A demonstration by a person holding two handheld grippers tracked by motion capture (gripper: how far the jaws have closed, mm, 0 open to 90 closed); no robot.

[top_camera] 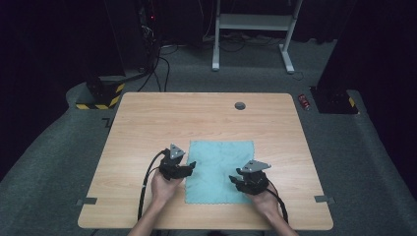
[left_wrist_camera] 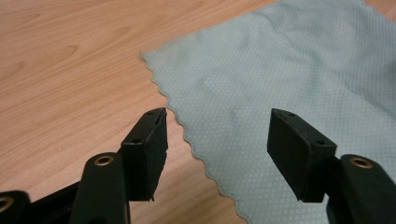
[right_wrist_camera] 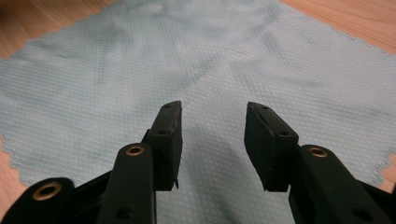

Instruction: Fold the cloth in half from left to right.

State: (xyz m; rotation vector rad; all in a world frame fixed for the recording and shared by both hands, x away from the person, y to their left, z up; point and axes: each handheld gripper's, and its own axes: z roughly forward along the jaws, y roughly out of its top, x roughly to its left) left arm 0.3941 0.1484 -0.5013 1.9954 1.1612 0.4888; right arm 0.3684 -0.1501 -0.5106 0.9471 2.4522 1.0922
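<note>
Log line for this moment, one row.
cloth: flat on table | left gripper: open, at cloth's left edge | right gripper: open, over cloth | nothing held

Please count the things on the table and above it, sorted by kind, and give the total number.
Cloth, light blue, flat on the table: 1
Grippers held by hands, the left gripper and the right gripper, both with jaws apart and nothing between them: 2
Round grey cap set in the table top near the far edge: 1
Total: 4
</note>
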